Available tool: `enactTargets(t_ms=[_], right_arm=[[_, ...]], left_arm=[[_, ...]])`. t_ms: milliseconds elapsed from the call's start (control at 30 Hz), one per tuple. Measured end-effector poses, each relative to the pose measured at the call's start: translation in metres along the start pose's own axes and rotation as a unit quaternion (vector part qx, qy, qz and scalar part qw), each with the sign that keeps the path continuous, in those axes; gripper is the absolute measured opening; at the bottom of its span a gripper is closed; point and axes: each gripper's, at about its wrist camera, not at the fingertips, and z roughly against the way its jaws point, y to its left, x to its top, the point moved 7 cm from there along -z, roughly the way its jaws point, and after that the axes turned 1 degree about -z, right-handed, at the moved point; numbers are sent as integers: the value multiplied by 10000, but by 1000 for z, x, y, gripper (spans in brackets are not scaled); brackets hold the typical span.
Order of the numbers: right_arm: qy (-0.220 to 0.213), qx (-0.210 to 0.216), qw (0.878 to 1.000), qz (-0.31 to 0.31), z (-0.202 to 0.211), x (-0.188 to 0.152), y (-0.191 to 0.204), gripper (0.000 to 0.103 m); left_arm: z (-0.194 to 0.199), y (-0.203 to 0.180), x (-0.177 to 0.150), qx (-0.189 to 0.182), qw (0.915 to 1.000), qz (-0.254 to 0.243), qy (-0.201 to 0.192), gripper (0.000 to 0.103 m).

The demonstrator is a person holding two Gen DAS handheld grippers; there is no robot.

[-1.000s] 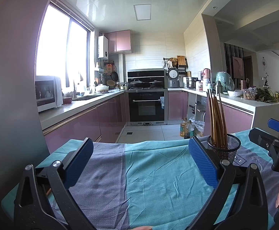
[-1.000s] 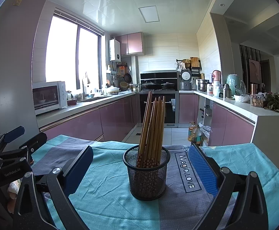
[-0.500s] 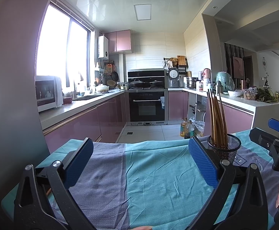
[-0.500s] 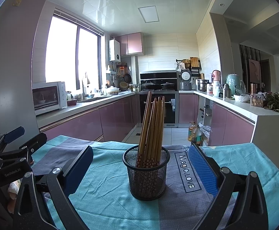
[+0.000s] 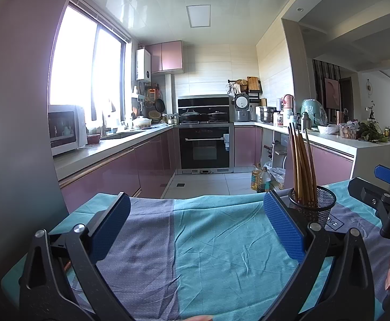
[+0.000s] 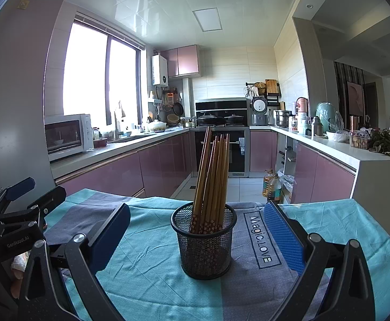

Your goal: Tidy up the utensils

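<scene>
Nothing has shifted this past second: both the left tool (image 5: 195, 230) and right tool (image 6: 196, 236) hang wide and empty, chopsticks (image 6: 212, 171) already standing in the mesh cup (image 6: 204, 243).

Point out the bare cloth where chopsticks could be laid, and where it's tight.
Free: the teal and grey cloth ahead of the left gripper, left of the holder. Also the teal strip right of the printed band. Tight: right around the holder and its chopsticks, centred before the open right gripper.
</scene>
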Motion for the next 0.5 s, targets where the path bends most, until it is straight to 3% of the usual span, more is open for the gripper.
enactTargets(t_ms=[500], right_arm=[[55, -26, 10000, -22, -2, -2, -5, 97]], left_arm=[[0, -3, 1, -48, 9999, -109, -41, 98]])
